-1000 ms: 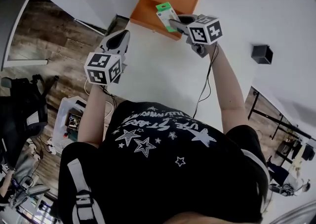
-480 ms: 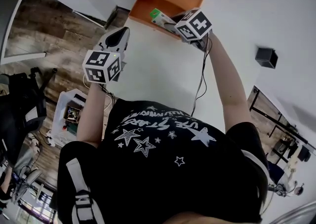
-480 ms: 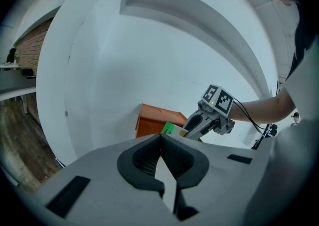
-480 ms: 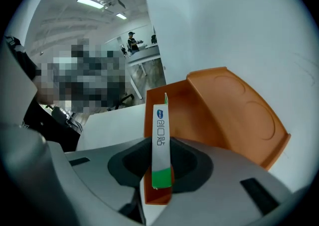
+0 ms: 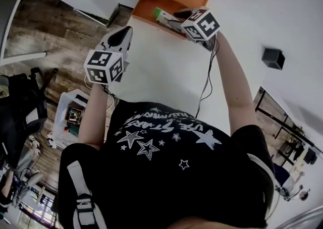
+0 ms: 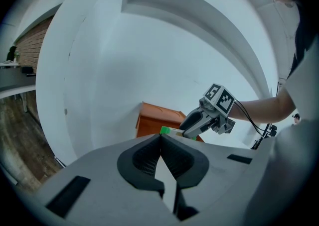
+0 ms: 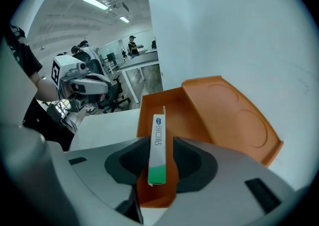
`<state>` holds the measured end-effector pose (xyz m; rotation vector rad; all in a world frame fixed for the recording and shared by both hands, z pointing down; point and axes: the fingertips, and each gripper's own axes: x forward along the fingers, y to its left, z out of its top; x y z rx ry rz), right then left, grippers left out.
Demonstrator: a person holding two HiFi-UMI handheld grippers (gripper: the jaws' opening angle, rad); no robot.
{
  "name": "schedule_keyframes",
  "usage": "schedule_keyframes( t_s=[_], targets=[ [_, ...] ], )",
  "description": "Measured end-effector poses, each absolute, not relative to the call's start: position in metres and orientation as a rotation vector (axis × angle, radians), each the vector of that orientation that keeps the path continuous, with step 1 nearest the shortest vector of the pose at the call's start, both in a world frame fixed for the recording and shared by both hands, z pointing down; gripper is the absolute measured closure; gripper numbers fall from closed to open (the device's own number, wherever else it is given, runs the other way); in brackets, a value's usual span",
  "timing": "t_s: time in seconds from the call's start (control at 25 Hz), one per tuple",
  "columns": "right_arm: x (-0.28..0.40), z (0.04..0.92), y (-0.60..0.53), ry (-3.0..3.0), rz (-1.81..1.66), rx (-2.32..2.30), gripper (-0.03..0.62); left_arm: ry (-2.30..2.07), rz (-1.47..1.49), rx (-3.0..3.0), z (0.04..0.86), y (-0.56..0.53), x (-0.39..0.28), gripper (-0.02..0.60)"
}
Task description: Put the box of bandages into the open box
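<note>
Nearest to us was the black star-printed shirt (image 5: 166, 142), with both bare arms reaching out over the white table (image 5: 161, 76). Our left gripper (image 6: 160, 138) hovered above the table's near left part with its jaws closed tip to tip and nothing between them.

Farther out, our right gripper (image 7: 160, 138) pointed steeply down at the near end of the open box (image 7: 187, 113). Its jaws had just been opening. The box of bandages (image 7: 157, 150) stood between them on its narrow edge, with a visible gap on its right side, so the pads were no longer pressing it.

The box of bandages was a slim white carton. It had a green band across the end nearest the gripper and a small blue logo with blue lettering running along its narrow face. Its far end reached in over the orange floor of the open box. We could not tell whether it already rested on that floor.

The open box was orange with low walls. Its lid (image 7: 234, 120) was folded back on the far right and showed two round pressed shapes.
</note>
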<state>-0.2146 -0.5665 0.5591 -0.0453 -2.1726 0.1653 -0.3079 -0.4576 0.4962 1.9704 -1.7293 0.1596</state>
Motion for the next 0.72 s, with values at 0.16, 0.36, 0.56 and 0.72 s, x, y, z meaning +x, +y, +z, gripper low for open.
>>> schedule_keyframes(
  t_s=[0.16, 0.36, 0.56, 0.72],
  targets=[
    [-0.213, 0.55, -0.574, -2.202, 0.159, 0.016, 0.439, -1.728, 0.154, 1.976, 0.495, -0.455, -0.312, 0.563],
    [-0.202, 0.535, -0.57, -2.223, 0.137, 0.087, 0.439, -1.723, 0.146, 2.006, 0.489, -0.449, -0.309, 0.561],
    [-0.184, 0.514, -0.553, -2.262, 0.146, 0.159, 0.439, -1.709, 0.144, 2.052, 0.473, -0.437, -0.293, 0.561],
    [-0.171, 0.493, -0.533, -2.313, 0.127, 0.231, 0.459, -1.705, 0.139, 2.104, 0.454, -0.423, -0.279, 0.562]
  ],
)
